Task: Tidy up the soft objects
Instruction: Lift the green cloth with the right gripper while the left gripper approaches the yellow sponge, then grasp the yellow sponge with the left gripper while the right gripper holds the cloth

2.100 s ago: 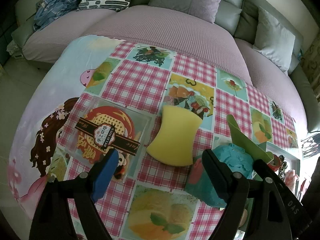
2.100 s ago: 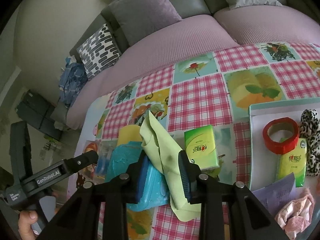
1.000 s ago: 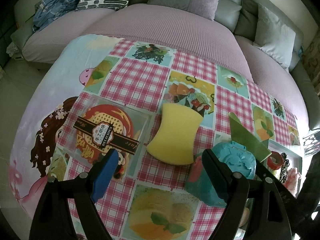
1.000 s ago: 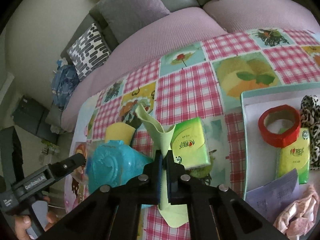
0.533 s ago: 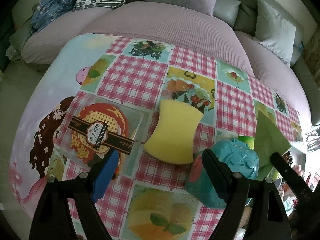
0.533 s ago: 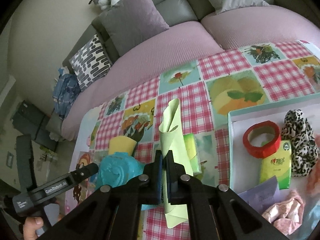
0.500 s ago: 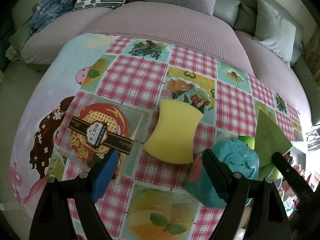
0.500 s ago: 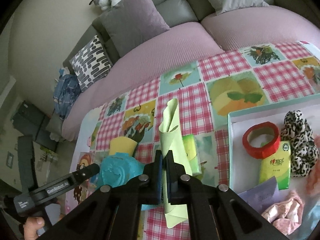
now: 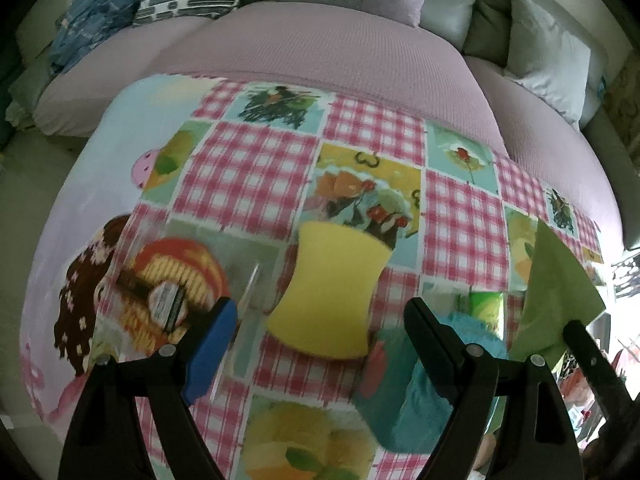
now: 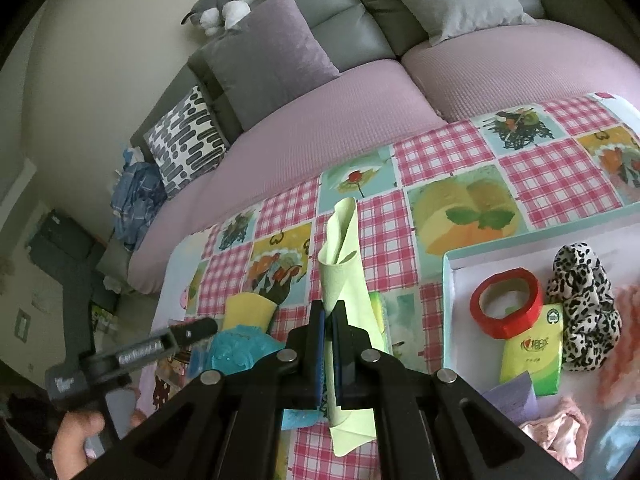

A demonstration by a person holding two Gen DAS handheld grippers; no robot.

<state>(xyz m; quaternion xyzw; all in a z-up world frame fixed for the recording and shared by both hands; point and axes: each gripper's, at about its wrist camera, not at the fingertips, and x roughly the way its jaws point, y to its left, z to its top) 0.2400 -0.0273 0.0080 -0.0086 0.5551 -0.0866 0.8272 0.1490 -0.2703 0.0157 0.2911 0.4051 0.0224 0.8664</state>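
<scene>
My right gripper (image 10: 329, 312) is shut on a light green cloth (image 10: 344, 264) and holds it up above the table; the cloth also shows in the left wrist view (image 9: 556, 296). My left gripper (image 9: 320, 324) is open and empty, low over a yellow sponge (image 9: 332, 292) that lies on the table between its fingers. A teal fluffy towel (image 9: 416, 400) lies by the right finger; it also shows in the right wrist view (image 10: 240, 348). A green tissue pack (image 10: 378, 316) lies behind the cloth.
A white tray (image 10: 452, 280) at the right holds red tape (image 10: 506, 300), a tissue pack (image 10: 532, 356), a leopard scrunchie (image 10: 584, 292) and pink cloth (image 10: 556, 436). A clear printed box (image 9: 172, 280) lies left of the sponge. A sofa (image 9: 320, 52) with cushions lies behind.
My right gripper has lifted the green cloth higher and drawn it right, clear of the teal towel. The left gripper has moved forward and down toward the sponge, still open.
</scene>
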